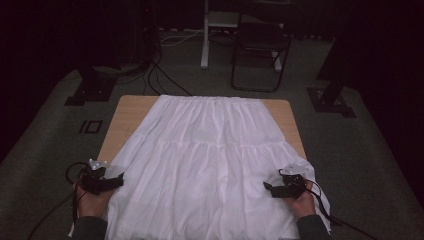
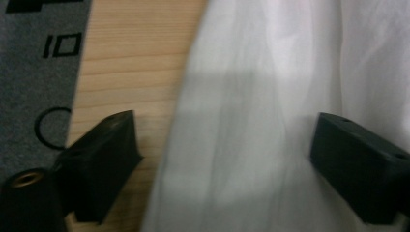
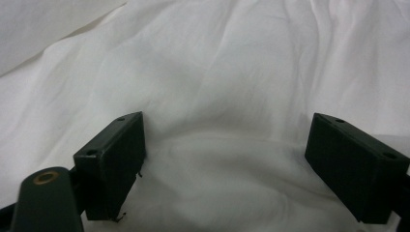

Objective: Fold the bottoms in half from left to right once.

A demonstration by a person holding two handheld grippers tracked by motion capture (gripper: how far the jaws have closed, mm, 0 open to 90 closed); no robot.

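The white skirt (image 1: 205, 165) hides most of the table (image 1: 131, 112) (its near hem runs off-frame).

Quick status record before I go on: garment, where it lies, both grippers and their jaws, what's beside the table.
garment: white skirt, spread flat, gathered waistband at the far edge
surface: wooden table, bare wood showing along the left and at the far corners
left gripper: at the skirt's left edge, jaws wide apart, nothing pinched; one jaw over wood, the other over cloth
right gripper: over the skirt near its right edge, jaws wide apart above the cloth, nothing pinched
overhang: hem drapes off the near right corner
surroundings: grey carpet, black chair beyond the table
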